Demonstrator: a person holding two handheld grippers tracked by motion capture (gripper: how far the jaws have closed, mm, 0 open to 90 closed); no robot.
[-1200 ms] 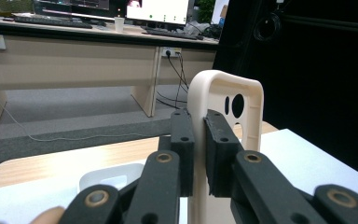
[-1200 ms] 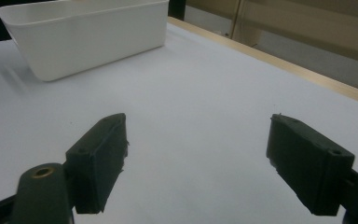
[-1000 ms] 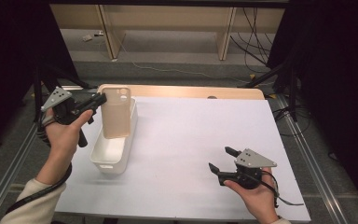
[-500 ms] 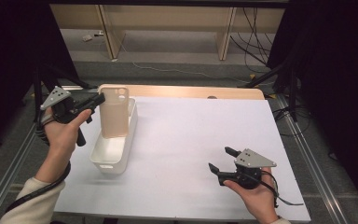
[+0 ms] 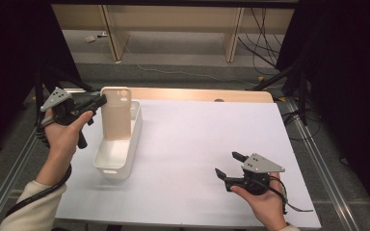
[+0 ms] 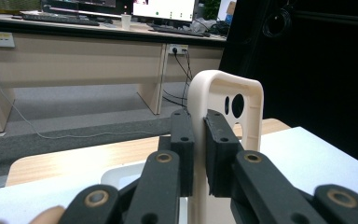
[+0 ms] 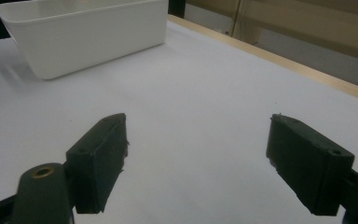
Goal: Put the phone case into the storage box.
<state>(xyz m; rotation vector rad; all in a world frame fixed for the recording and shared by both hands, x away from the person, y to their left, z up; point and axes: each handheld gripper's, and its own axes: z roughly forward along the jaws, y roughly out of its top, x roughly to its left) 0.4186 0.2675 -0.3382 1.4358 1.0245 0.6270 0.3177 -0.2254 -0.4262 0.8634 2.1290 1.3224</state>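
We have the left gripper (image 5: pixel 98 101) clenched on one long edge of the phone case (image 5: pixel 116 113), which stands upright between the jaws (camera cutout at the top), so it hangs over the white bin (image 5: pixel 107 169) and can go straight down into it. Our right gripper (image 5: pixel 230 166) rests released on the table (image 5: pixel 197 139), jaws wide with nothing between them, well apart from the bin and out of the way.

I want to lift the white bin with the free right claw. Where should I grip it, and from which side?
Grip the long side wall of the white bin that faces the right claw, coming from above. The rim is thin and open upward, so one jaw fits inside. Stay near the front half: the phone case in the left claw stands over the far end.
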